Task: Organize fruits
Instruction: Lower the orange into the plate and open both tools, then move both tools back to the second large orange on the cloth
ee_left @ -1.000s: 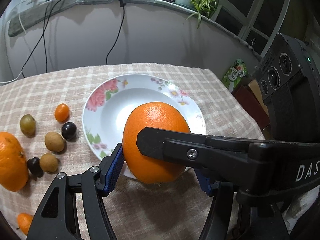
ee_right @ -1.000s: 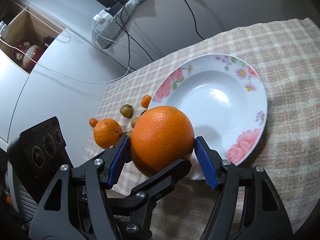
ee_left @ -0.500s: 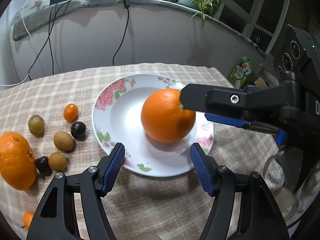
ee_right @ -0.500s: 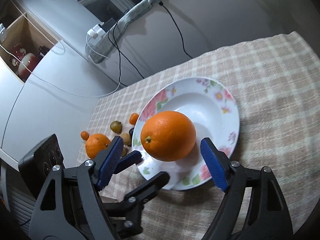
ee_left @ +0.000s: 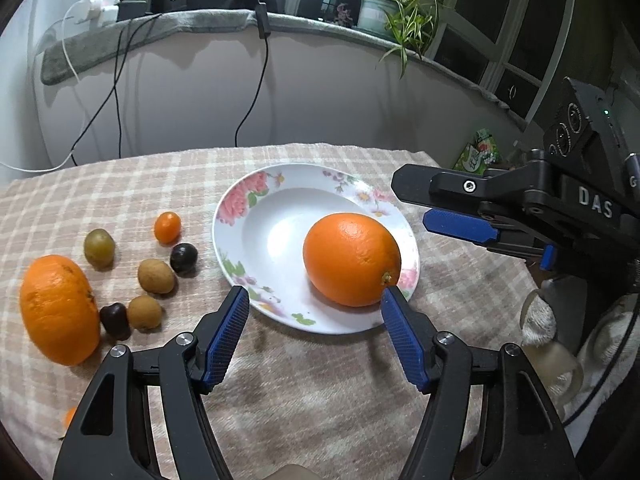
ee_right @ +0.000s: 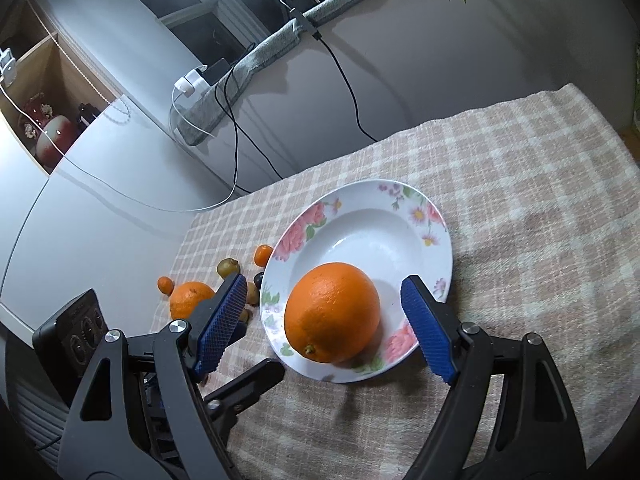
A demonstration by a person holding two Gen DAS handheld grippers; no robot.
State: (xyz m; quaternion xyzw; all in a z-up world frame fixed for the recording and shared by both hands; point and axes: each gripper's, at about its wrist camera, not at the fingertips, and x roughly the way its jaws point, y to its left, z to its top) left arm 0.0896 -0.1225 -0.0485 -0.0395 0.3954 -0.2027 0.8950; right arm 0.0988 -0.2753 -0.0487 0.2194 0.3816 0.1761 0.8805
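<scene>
A large round orange (ee_left: 352,258) lies inside the white floral-rimmed plate (ee_left: 256,236), towards its near edge, directly ahead of both tools. The left hand-held gripper (ee_left: 314,334) stands spread, its blue ribbed pads clear of the fruit; the right hand-held gripper (ee_right: 324,326) is likewise spread with nothing pinched, the orange sitting free between and beyond its fingers. Neither tool touches the plate.

To my reading, the step in hand is the release of this orange: it is delivered, and the tools are free for the next fruit. The rest waits on the checked beige tablecloth over the table (ee_left: 120,184), off to the left of the left hand-held gripper: a second, flatter orange (ee_left: 58,308), two brown longan-like fruits (ee_left: 156,276), two dark plum-like ones (ee_left: 184,258), a green grape-like one (ee_left: 99,242) and a small kumquat (ee_left: 167,226) (another tiny orange fruit peeks in at the lower left edge).

The next move probably calls for swinging left, centring one fruit between the pads and closing gently, since the small ones sit close together and could roll.
</scene>
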